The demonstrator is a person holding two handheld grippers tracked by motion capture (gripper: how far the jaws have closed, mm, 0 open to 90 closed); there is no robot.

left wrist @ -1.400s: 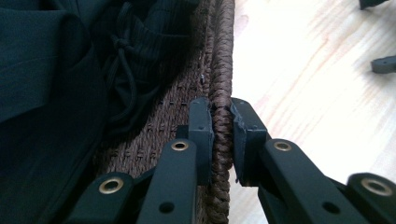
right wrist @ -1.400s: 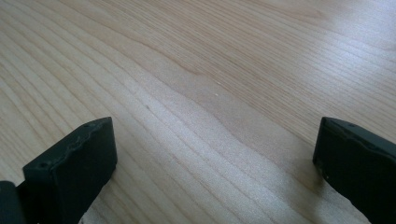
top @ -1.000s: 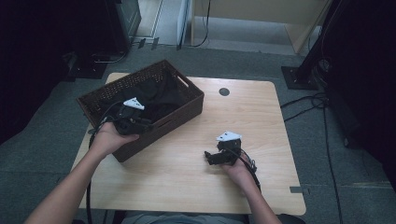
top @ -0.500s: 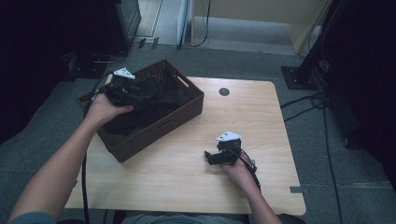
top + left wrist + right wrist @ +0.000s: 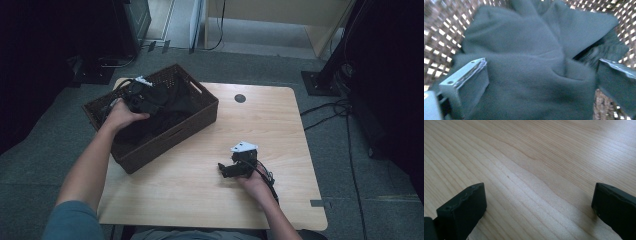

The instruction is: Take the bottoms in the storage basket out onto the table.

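Observation:
A brown woven basket (image 5: pixel 167 139) stands on the left part of the wooden table (image 5: pixel 280 125). Dark crumpled cloth (image 5: pixel 172 100) lies in it. My left gripper (image 5: pixel 150 100) is down inside the basket at its far left part. In the left gripper view this gripper (image 5: pixel 541 66) is open; its jaws have just been opening and stand wide apart over a fold of the cloth (image 5: pixel 529 45), not pressing on it. My right gripper (image 5: pixel 223 170) rests low over the table near the front right. It (image 5: pixel 539 192) is open, with bare wood between the jaws.
A round black grommet (image 5: pixel 240 98) sits in the table's far middle. Cables (image 5: pixel 345 107) trail on the grey floor at the right, next to a dark stand base (image 5: pixel 320 82). Bare wood lies between the basket and the right gripper.
My left hand has moved from the basket's near side to its far left part and come down onto the cloth. The right gripper has stayed in place.

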